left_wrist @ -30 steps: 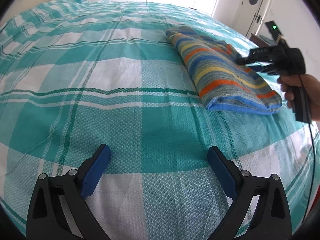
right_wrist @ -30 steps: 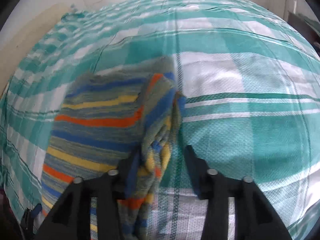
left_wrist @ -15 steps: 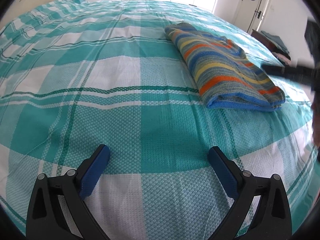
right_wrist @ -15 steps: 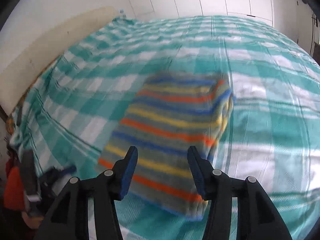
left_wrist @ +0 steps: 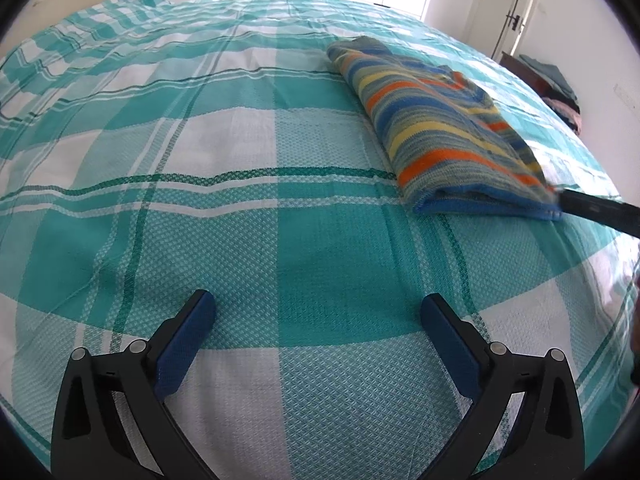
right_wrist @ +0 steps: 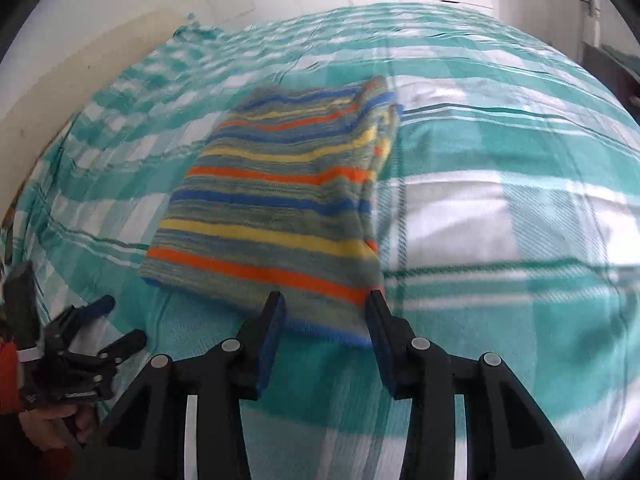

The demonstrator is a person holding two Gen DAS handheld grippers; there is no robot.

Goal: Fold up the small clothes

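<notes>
A striped knit garment (left_wrist: 440, 120) in blue, orange, yellow and grey lies folded flat on the bed, at the right in the left wrist view and in the middle of the right wrist view (right_wrist: 280, 204). My left gripper (left_wrist: 316, 316) is open and empty, low over bare bedspread, well short of the garment. My right gripper (right_wrist: 324, 312) is open and empty, its fingertips at the garment's near blue hem. One right finger (left_wrist: 596, 208) shows blurred beside the garment's near corner. The left gripper also shows at the lower left of the right wrist view (right_wrist: 108, 328).
The bed is covered by a teal and white plaid bedspread (left_wrist: 200, 160). A pale headboard (right_wrist: 80, 76) and white wall lie beyond it. A pile of clothes (left_wrist: 556, 88) sits on a dark stand by the door at the far right.
My right gripper has let go of the garment's folded edge and pulled back toward the near hem; its jaws stand wider. The garment now lies flat. My left gripper has barely moved.
</notes>
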